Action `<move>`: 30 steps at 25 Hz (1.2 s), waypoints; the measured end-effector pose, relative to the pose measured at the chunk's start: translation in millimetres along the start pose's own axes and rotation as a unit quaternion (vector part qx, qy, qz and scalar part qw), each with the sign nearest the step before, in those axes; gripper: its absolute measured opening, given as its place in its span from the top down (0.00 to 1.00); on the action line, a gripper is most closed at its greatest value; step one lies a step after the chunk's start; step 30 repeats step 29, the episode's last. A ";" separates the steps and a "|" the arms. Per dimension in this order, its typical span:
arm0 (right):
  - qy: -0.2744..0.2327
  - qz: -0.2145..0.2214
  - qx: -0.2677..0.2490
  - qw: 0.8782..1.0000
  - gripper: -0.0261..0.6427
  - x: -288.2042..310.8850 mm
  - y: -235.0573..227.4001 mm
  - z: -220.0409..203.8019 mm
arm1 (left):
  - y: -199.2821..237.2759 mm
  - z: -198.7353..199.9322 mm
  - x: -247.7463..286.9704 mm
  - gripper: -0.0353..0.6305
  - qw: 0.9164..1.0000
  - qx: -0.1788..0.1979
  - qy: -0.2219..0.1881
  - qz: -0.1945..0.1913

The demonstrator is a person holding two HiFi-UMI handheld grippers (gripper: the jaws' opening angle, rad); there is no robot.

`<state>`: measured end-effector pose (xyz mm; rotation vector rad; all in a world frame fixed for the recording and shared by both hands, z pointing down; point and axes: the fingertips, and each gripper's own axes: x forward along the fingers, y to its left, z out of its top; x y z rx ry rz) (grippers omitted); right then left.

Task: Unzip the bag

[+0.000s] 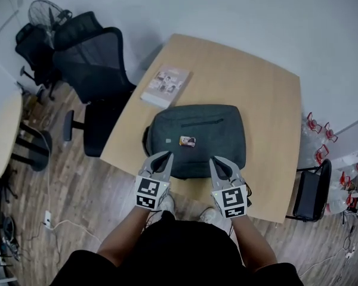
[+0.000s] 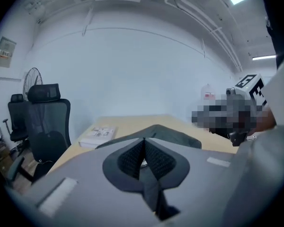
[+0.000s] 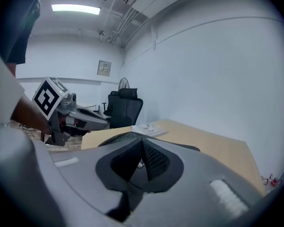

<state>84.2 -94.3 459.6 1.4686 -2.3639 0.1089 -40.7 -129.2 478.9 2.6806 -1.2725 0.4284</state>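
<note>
A dark grey bag (image 1: 197, 133) lies flat in the middle of the wooden table (image 1: 262, 100), with a small coloured tag (image 1: 187, 140) on top and a zip line (image 1: 201, 123) toward its far side. My left gripper (image 1: 166, 155) hovers at the bag's near left edge, jaws together, nothing between them. My right gripper (image 1: 214, 159) hovers at the near right edge, also shut and empty. In the left gripper view the pads (image 2: 144, 148) meet, with the bag (image 2: 182, 137) just beyond. The right gripper view shows the same closed pads (image 3: 142, 148).
A booklet (image 1: 166, 86) lies on the table beyond the bag's far left corner. Black office chairs (image 1: 92, 70) stand left of the table, with a fan (image 1: 48, 11) behind them. A dark chair (image 1: 313, 192) and red items (image 1: 322, 133) are at the right.
</note>
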 end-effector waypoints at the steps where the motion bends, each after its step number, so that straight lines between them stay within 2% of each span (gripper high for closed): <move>1: -0.004 -0.006 0.001 1.000 0.96 -2.6 -3.2 5.4 | 0.0 8.3 -0.2 0.92 1.000 -0.003 -0.009 -0.001; 6: -0.036 -0.029 -0.008 0.999 0.96 -11.7 -13.2 23.5 | -1.9 28.8 1.2 0.92 0.999 -0.005 -0.036 -0.009; 14: -0.043 -0.046 -0.005 0.998 0.96 -13.8 -21.0 30.1 | -2.9 38.5 2.8 0.92 0.998 -0.001 -0.056 -0.021; 30: -0.050 -0.058 -0.012 0.997 0.96 -3.8 -27.2 30.3 | 2.9 25.5 9.6 0.92 0.999 0.006 -0.032 -0.015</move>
